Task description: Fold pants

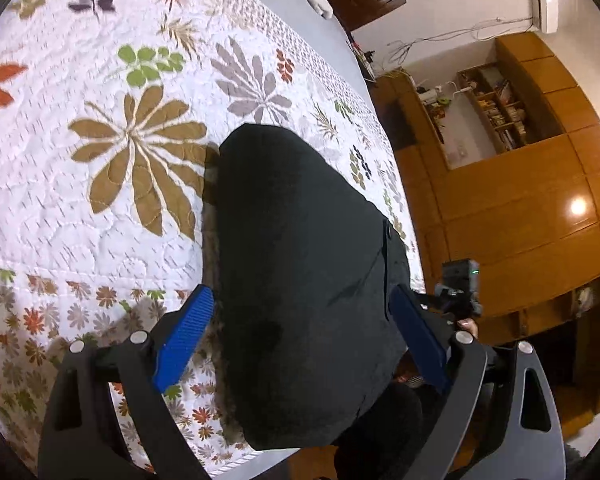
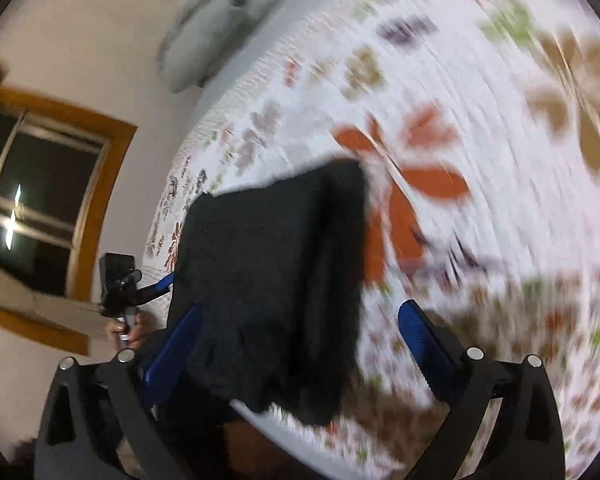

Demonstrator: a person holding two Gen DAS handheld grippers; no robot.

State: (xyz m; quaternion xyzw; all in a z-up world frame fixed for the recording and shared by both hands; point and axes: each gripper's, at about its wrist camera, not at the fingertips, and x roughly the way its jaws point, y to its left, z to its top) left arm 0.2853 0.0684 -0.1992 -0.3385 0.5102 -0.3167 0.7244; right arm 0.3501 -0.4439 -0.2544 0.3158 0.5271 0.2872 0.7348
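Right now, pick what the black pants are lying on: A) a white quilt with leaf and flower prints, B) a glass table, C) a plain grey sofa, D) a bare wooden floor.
A: the black pants lie near the edge of a white quilt printed with brown, green and orange leaves.

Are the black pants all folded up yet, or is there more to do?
Nearly. The black pants already lie as a compact bundle on the flowered quilt, near the bed's edge, so folding looks mostly done. Nothing is held: the left gripper and right gripper both stand open around the bundle. The right view is blurred, so I cannot judge neatness. Probably only a last tidy-up is left.
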